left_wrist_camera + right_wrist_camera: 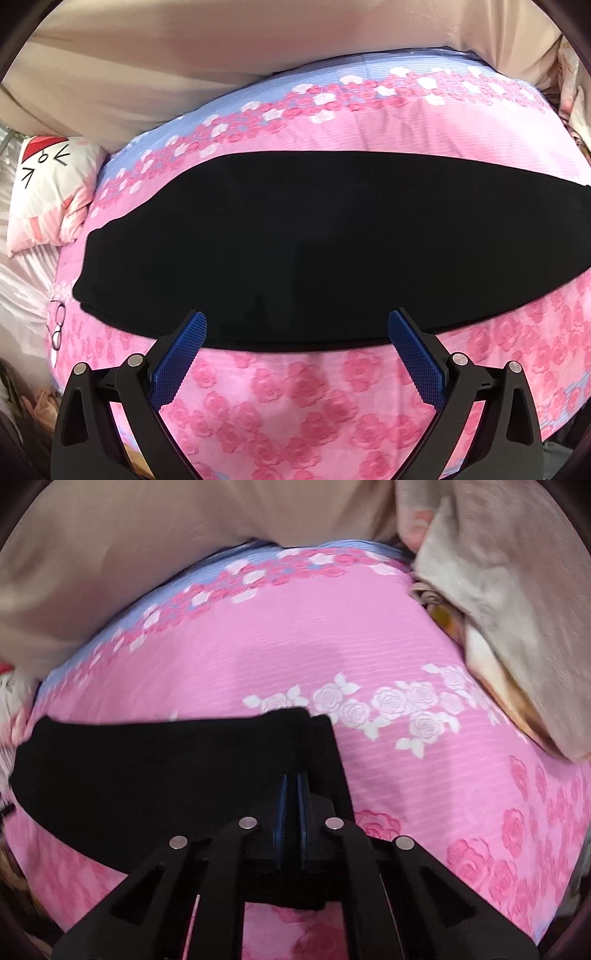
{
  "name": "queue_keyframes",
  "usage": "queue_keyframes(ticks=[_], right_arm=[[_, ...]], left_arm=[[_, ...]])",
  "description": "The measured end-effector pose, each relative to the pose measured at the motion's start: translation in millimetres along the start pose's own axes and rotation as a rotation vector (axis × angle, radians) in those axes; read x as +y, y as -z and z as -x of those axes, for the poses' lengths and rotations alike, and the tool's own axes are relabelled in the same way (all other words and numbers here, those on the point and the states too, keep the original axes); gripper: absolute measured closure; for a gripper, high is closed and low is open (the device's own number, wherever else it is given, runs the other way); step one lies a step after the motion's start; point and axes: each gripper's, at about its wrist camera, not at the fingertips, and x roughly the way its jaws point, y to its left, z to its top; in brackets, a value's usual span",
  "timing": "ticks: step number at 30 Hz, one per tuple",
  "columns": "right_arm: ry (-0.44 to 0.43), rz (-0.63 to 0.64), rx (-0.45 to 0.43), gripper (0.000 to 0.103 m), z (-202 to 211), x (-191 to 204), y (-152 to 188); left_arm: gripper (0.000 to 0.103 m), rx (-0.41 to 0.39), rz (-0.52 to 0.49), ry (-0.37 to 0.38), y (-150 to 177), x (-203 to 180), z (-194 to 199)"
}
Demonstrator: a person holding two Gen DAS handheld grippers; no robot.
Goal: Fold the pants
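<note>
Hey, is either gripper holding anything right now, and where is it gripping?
The right gripper is shut on the black pants, pinching their right end near the edge. The left gripper is open and holds nothing.

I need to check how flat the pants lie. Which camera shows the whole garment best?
The left wrist view: the black pants stretch across the pink bedspread almost end to end. The right wrist view shows only one end, pinched in the right gripper.

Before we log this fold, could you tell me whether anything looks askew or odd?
Nothing stands out. The black pants lie flat on the pink floral bedspread; the right gripper is shut on their end, and the left gripper hangs open at their near edge.
</note>
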Motion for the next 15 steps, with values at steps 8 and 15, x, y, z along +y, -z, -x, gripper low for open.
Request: queue_keyframes(ticks=[8, 15], right_arm=[[0.061, -0.042, 0.005, 0.09, 6, 16, 13], [-0.022, -0.006, 0.034, 0.09, 6, 60, 15]], left_arm=[[0.005, 0.065, 0.169, -0.113, 15, 70, -23], [0.005, 0.057, 0.302, -0.265, 12, 162, -42]])
